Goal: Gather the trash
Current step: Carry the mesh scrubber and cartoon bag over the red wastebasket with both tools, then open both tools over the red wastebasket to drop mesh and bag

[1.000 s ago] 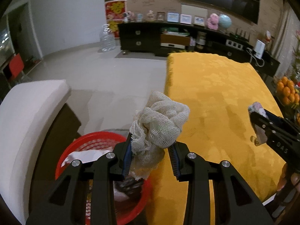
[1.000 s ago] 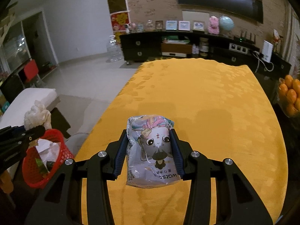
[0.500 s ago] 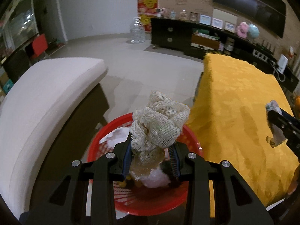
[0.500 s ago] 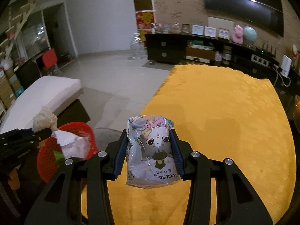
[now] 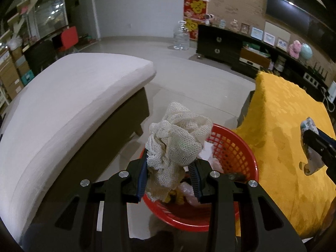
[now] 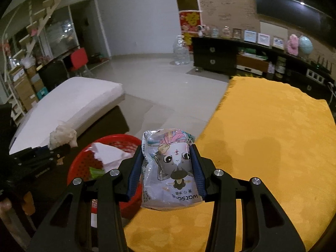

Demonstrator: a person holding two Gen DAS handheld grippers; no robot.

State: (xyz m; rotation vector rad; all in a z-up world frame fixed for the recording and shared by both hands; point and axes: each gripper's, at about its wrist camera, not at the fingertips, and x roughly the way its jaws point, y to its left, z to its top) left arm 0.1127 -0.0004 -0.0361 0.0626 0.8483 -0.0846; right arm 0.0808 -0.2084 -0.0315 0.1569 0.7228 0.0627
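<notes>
Two grippers: both loaded.
Left gripper (image 5: 169,181): clamped on a crumpled mesh cloth (image 5: 178,142), held above the red basket (image 5: 241,153).
Right gripper (image 6: 167,174): clamped on a cartoon-printed wipes packet (image 6: 170,172), held just right of the basket, over the yellow table's (image 6: 273,136) edge.
Basket: on the floor beside the table, holding white paper (image 6: 109,154) and other scraps.

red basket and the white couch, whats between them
Only bare tiled floor separates the red basket from the white couch, seen in the left wrist view.
</notes>
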